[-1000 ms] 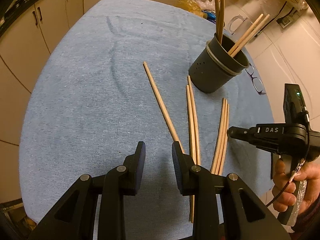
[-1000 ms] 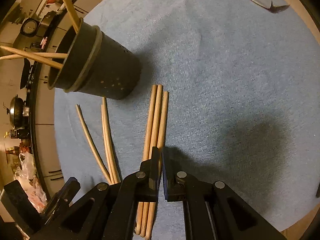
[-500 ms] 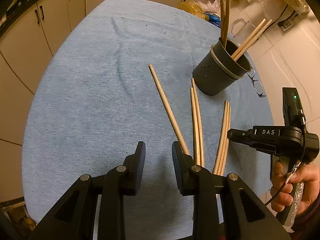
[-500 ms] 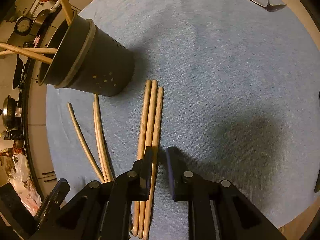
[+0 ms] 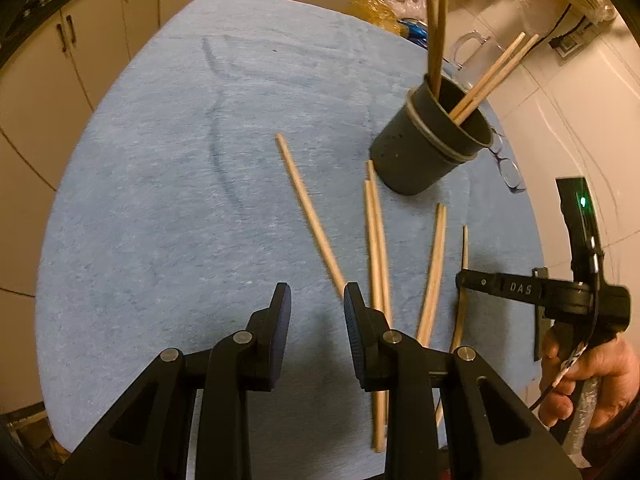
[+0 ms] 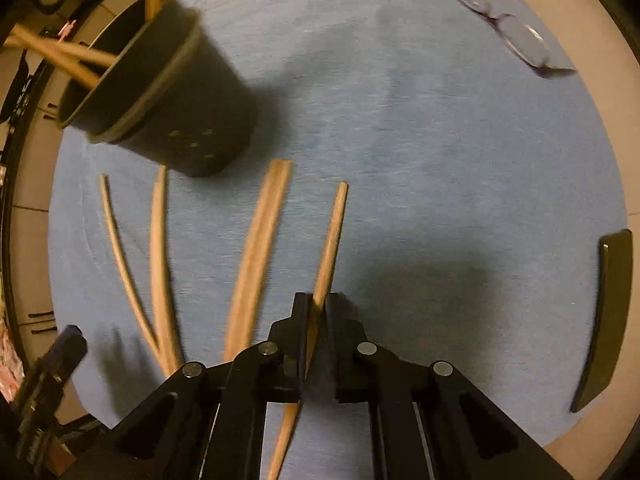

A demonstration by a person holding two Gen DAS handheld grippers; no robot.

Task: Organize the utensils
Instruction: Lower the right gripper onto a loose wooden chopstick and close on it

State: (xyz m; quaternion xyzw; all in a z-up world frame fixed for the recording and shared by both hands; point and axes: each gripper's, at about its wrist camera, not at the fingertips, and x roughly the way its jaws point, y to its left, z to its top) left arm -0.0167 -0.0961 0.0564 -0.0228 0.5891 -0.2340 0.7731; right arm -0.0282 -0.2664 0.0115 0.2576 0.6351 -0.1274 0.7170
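Right tool [image 6: 316, 306] is clamped on one chopstick [image 6: 330, 240], having just closed its jaws around it. The grip sits near mid-length, with the far end ahead of the tips and the tail running back beneath the body. Risk: a thin round stick may pivot or slip on lifting, then miss the holder [image 6: 160, 96], ahead and to the left, or strike the sticks already in it. Left tool [image 5: 316, 312] stands partly open and empty; loose chopsticks [image 5: 376, 248] lie just to its right on the tabletop [image 5: 160, 200].
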